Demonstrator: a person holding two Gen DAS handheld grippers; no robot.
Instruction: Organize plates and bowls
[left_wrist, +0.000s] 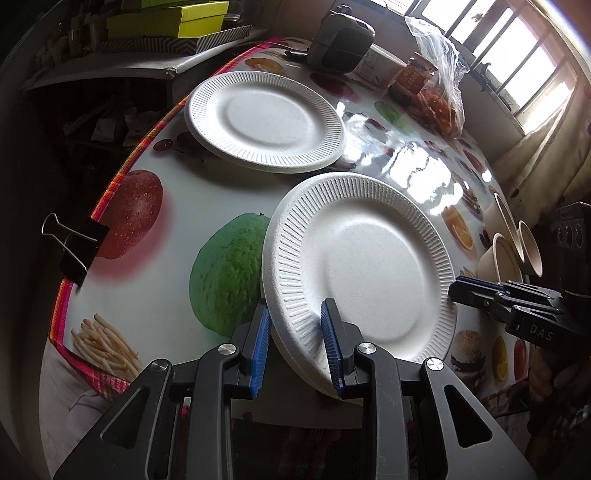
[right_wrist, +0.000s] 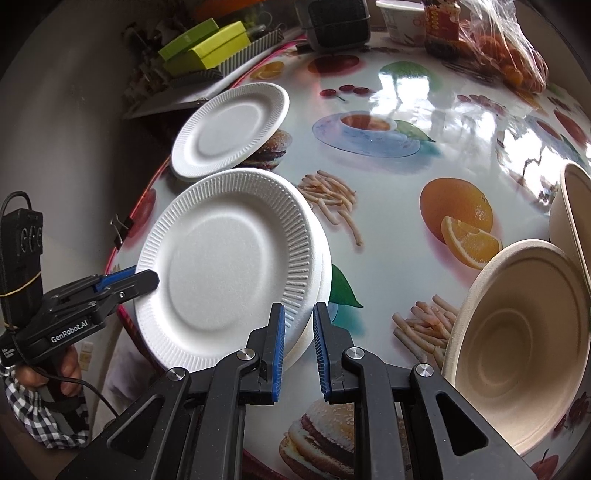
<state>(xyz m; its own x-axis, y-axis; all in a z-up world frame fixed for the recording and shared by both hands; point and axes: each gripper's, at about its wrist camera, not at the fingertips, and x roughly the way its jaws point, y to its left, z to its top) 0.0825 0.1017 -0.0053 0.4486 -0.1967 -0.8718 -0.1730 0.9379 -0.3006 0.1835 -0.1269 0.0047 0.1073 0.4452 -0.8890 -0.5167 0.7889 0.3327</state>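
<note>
A small stack of white foam plates (left_wrist: 369, 266) (right_wrist: 218, 266) hangs tilted over the fruit-print table (left_wrist: 166, 229). My left gripper (left_wrist: 295, 306) (right_wrist: 147, 275) is shut on its near-left rim, one blue pad above and one below. My right gripper (right_wrist: 299, 306) (left_wrist: 456, 288) is shut on the opposite rim, whose white edge sits between its pads. Another white plate (left_wrist: 264, 122) (right_wrist: 229, 129) lies flat near the table's far left edge. Beige paper bowls (right_wrist: 517, 350) (left_wrist: 502, 258) lie tipped on their sides to the right.
A binder clip (left_wrist: 74, 243) grips the table's left edge. At the back stand a dark box (left_wrist: 340, 40), a jar and a plastic bag of orange fruit (left_wrist: 439, 92). Green boxes (left_wrist: 166, 18) sit on a shelf beyond the table. A hand (right_wrist: 62, 369) holds the left gripper's handle.
</note>
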